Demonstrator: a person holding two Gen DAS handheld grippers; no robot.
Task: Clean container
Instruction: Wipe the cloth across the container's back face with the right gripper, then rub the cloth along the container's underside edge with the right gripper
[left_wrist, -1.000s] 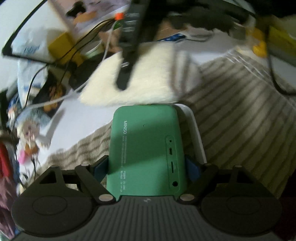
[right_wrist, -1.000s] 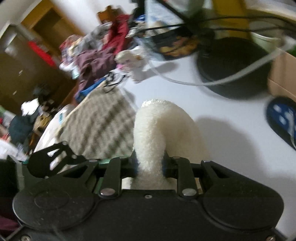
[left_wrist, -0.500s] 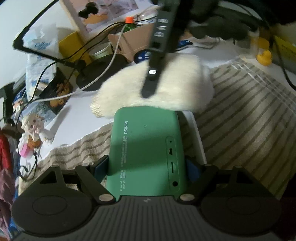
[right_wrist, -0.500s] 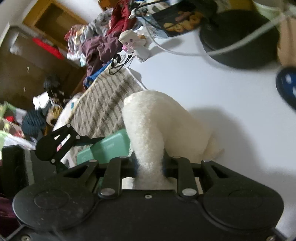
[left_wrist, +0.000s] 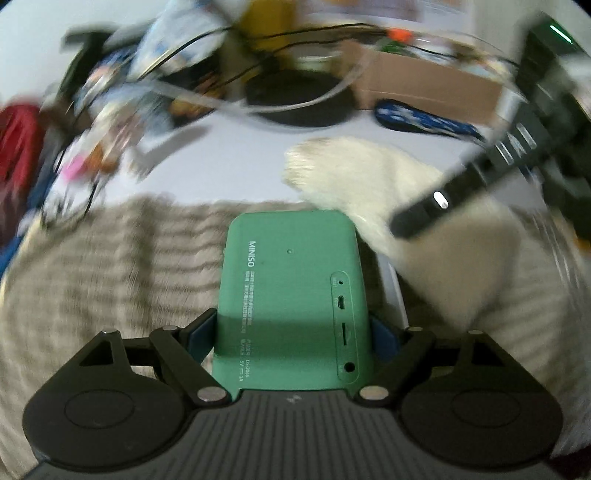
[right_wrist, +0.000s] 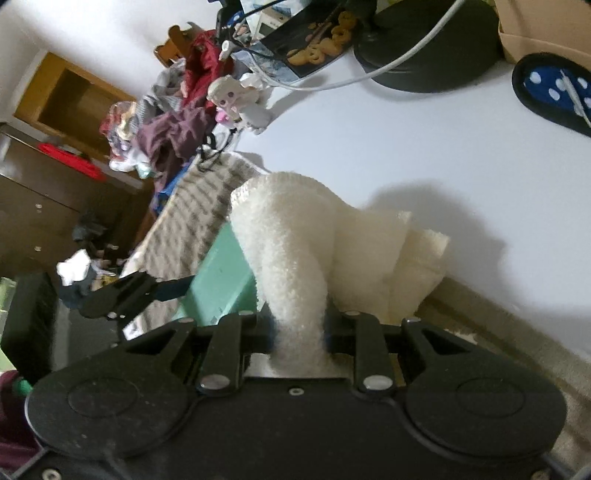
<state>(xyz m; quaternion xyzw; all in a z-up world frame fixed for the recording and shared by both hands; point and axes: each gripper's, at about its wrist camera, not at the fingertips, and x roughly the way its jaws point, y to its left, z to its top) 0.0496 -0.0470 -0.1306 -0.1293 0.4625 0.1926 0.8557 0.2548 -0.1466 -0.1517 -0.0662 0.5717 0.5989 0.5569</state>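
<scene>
Green container (left_wrist: 291, 295), a flat rounded box printed MINISO with small ports along one side, is sitting clamped between the blue pads (left_wrist: 382, 334) of the left gripper (left_wrist: 291, 332), its printed face turned up toward the left wrist camera. It is hanging just above a striped towel (left_wrist: 110, 266) that is lying on the white table (left_wrist: 229, 162). In the right wrist view the same green box (right_wrist: 221, 273) is showing as a pale green slab beside and partly behind the cloth.

A fluffy white cloth (right_wrist: 291, 258) is being pinched by the right gripper (right_wrist: 299, 332), whose fingers are closing tightly on a bunched fold of it. The rest of the cloth is draping forward and resting against the far end of the container; from the left wrist view the cloth (left_wrist: 369, 192) is spreading past the box's upper right corner, with the right gripper's black body (left_wrist: 480, 181) crossing over it, blurred.

Farther back on the table a black round base (right_wrist: 424, 59), a white cable (right_wrist: 369, 74), a small doll (right_wrist: 236, 99) and a cardboard box (left_wrist: 424, 85) are lying well apart from the container.
</scene>
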